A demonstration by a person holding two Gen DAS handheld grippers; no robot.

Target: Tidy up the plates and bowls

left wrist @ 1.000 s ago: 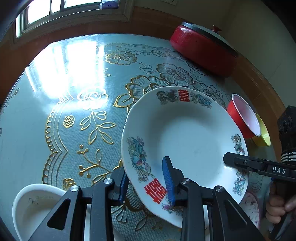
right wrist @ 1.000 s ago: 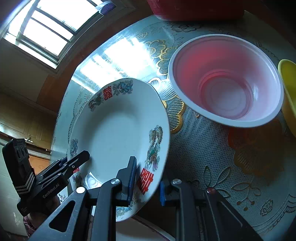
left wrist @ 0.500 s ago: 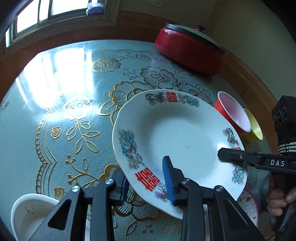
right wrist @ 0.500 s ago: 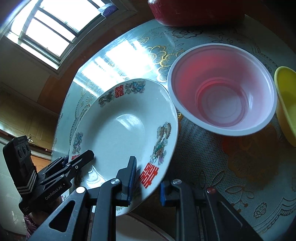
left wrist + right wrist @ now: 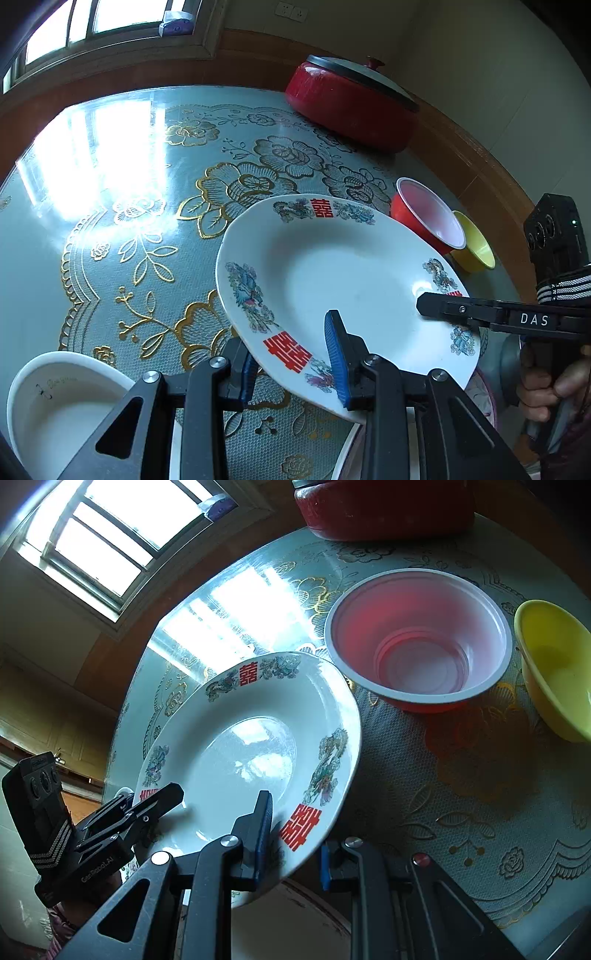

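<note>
The tabletop [image 5: 110, 206] carries a red pot [image 5: 351, 107] at its far edge. Above its near edge the decorated plate [image 5: 343, 273] hangs tilted, clear of the cloth. It looks glazed, rigid, slippery and breakable, best pinched at the rim. The left gripper [image 5: 291, 365] and the right gripper [image 5: 295, 845] each clamp opposite rims.

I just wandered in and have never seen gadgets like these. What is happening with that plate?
A person holds a two-finger gripper in each hand. The left gripper and right gripper pinch opposite edges of the white ceramic plate with red characters, lifted and tilted over the floral tablecloth. Beside it stand a red plastic bowl and a yellow bowl; a white bowl sits nearer.
</note>
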